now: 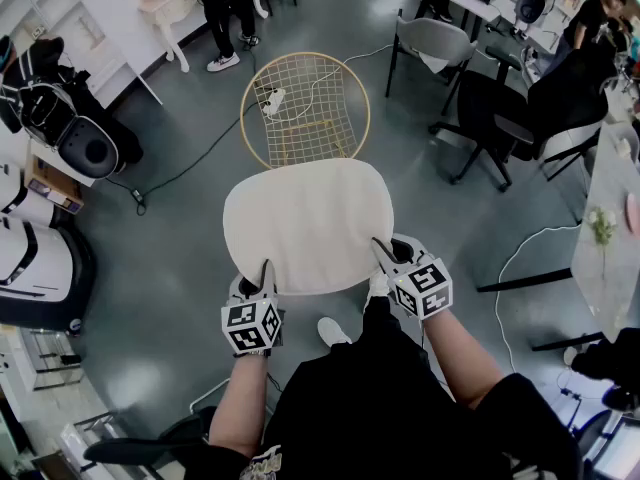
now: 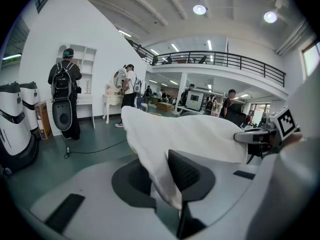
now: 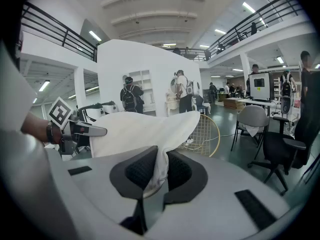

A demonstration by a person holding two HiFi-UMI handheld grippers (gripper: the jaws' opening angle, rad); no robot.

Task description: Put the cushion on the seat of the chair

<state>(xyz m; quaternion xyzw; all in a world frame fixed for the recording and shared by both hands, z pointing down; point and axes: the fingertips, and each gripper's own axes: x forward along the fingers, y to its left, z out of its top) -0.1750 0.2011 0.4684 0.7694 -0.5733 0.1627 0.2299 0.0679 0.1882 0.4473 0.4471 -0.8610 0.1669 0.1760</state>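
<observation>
A cream cushion (image 1: 310,223) hangs flat in the air between my two grippers, just short of the gold wire chair (image 1: 305,108) on the floor beyond it. My left gripper (image 1: 266,268) is shut on the cushion's near left edge, and the fabric (image 2: 165,149) runs between its dark pads (image 2: 187,174). My right gripper (image 1: 385,253) is shut on the near right edge, the cloth (image 3: 150,134) pinched between its pads (image 3: 140,171). The chair's round wire seat (image 3: 207,134) shows past the cushion in the right gripper view.
A white cable and power strip (image 1: 272,98) lie by the chair. Grey and black office chairs (image 1: 500,108) stand at the right, white machines (image 1: 35,258) at the left. A person (image 1: 225,13) stands at the back, and a table edge (image 1: 610,228) is at far right.
</observation>
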